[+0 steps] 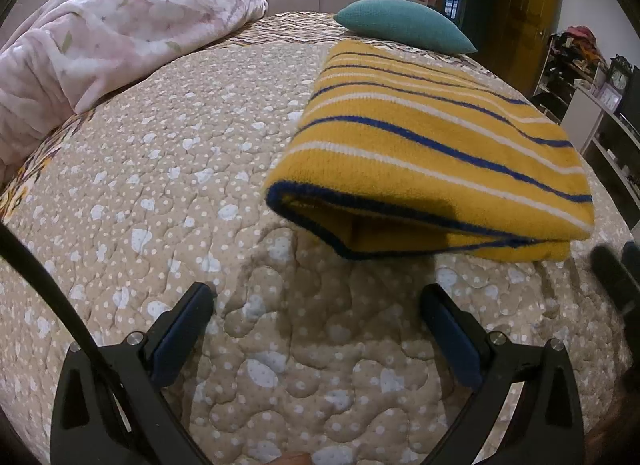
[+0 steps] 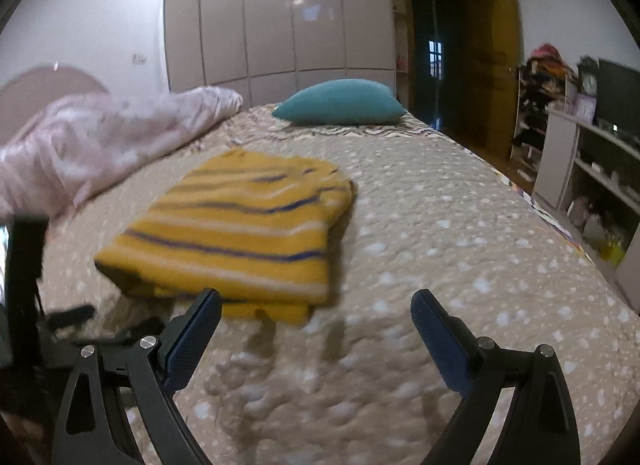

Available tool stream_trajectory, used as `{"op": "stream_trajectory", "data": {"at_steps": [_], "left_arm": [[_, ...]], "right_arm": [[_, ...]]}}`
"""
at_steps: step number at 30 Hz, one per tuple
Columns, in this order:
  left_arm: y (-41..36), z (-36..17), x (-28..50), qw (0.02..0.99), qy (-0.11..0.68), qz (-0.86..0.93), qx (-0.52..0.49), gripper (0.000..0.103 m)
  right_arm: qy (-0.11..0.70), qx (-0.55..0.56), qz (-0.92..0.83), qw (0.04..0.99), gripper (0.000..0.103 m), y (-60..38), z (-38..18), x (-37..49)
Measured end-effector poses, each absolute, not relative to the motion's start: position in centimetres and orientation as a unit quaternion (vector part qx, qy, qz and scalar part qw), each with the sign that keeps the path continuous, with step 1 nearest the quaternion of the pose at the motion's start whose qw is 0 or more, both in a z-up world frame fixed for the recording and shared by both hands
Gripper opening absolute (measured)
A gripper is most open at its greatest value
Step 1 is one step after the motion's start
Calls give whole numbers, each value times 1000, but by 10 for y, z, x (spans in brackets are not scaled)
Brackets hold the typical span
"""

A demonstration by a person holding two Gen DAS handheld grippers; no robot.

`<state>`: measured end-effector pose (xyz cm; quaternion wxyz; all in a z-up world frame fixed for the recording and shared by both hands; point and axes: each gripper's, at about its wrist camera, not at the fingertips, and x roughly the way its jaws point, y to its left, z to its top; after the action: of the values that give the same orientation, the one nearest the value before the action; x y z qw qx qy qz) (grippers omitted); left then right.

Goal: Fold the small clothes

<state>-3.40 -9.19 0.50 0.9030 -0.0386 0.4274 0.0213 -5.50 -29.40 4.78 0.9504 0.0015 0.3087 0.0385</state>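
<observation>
A: The left gripper (image 1: 316, 297) is hovering wide open over the quilt (image 1: 168, 169), gripping nothing, with the sweater (image 1: 432, 153) lying folded just ahead and to its right.

B: And the right gripper (image 2: 316, 305) is spread just as wide, also empty. From there the sweater (image 2: 240, 233) is sitting ahead and to the left, its near edge just past the left finger.

A: So it is looking folded already. What is worrying you?

B: The near edge. In the left view the top layer is gaping open at the blue hem, not lying flat. If a finger is catching that lip while moving, I judge the fold is peeling back open.

A: The right view is blurred, so I cannot tell exactly how close that finger is coming to the cloth.

B: Exactly, that is the risk. Knit is soft and grippy; a rubber pad (image 2: 192, 341) brushing it is likely dragging the whole stack across the quilt.

A: And the pink duvet (image 1: 104, 49) ahead on the left?

B: It is lying well apart from the sweater, so less of a concern. The pillow (image 1: 404, 25) beyond is also clear.
</observation>
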Motion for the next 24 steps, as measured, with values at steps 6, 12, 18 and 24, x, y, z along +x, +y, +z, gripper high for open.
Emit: {"op": "stream_trajectory", "data": {"at_steps": [6, 12, 18, 24], "left_arm": [[-92, 5, -32, 900, 433, 20, -36, 103], [-93, 5, -30, 901, 432, 22, -33, 103], [-93, 4, -33, 903, 428, 22, -32, 103], [-94, 5, -35, 903, 428, 22, -33, 103]], "right_arm": [[360, 48, 36, 931, 98, -311, 29, -38], [384, 78, 38, 919, 98, -322, 18, -28], [398, 9, 6, 917, 98, -301, 14, -25], [399, 4, 2, 917, 98, -302, 14, -25]]}}
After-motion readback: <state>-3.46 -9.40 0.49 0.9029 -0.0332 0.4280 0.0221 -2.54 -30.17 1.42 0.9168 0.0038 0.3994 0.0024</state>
